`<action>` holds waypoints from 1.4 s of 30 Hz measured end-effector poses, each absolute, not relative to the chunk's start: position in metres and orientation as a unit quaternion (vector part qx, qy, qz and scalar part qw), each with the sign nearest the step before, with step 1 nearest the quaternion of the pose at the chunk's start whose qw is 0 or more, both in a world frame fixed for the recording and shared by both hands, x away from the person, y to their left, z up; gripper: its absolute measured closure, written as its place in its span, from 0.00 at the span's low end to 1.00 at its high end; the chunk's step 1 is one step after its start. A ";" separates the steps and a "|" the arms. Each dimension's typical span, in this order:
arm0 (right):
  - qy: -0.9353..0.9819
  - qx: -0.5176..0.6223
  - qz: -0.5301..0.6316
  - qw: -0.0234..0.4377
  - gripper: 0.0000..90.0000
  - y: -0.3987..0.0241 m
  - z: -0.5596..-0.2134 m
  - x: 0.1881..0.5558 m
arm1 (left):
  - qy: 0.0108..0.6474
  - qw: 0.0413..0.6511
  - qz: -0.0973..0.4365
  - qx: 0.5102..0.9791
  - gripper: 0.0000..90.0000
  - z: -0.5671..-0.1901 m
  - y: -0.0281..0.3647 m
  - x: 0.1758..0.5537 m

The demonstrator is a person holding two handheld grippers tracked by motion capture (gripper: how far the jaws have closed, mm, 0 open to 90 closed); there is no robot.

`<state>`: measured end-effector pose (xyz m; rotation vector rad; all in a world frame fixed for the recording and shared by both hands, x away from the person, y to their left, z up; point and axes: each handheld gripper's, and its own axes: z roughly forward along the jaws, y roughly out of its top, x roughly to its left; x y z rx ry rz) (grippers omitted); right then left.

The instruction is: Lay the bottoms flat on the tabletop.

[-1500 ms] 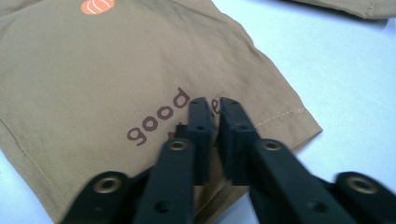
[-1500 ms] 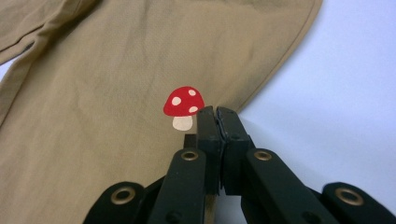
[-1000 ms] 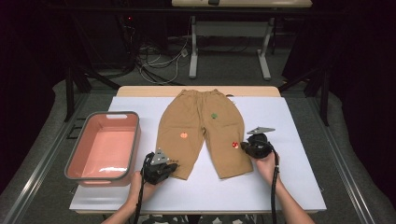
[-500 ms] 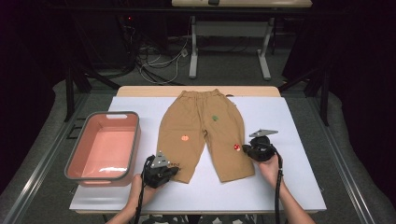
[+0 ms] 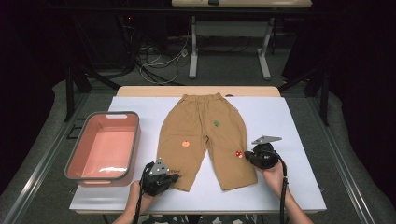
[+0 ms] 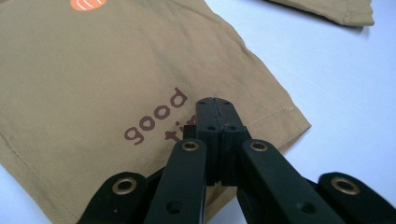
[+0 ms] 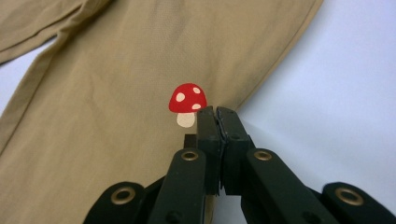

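With your left tongs [image 6: 215,103] pinched empty over the trousers' [image 5: 205,135] hem, just past the "good" lettering [image 6: 156,116], and your right tongs [image 7: 216,112] likewise empty beside the mushroom [image 7: 187,103], part both before gripping (one layer only).

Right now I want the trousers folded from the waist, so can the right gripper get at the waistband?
Probably yes: the right gripper sits shut by the trousers' right leg, and nothing stands between it and the waistband.

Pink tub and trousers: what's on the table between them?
Nothing. In the high view, bare white table runs from the tub to the trousers.
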<state>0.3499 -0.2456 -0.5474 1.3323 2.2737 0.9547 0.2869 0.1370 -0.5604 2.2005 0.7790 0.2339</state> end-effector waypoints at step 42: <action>0.795 0.455 0.361 0.174 0.37 -0.265 -0.543 0.320 | 0.334 0.407 0.082 0.847 0.27 -0.547 0.155 0.283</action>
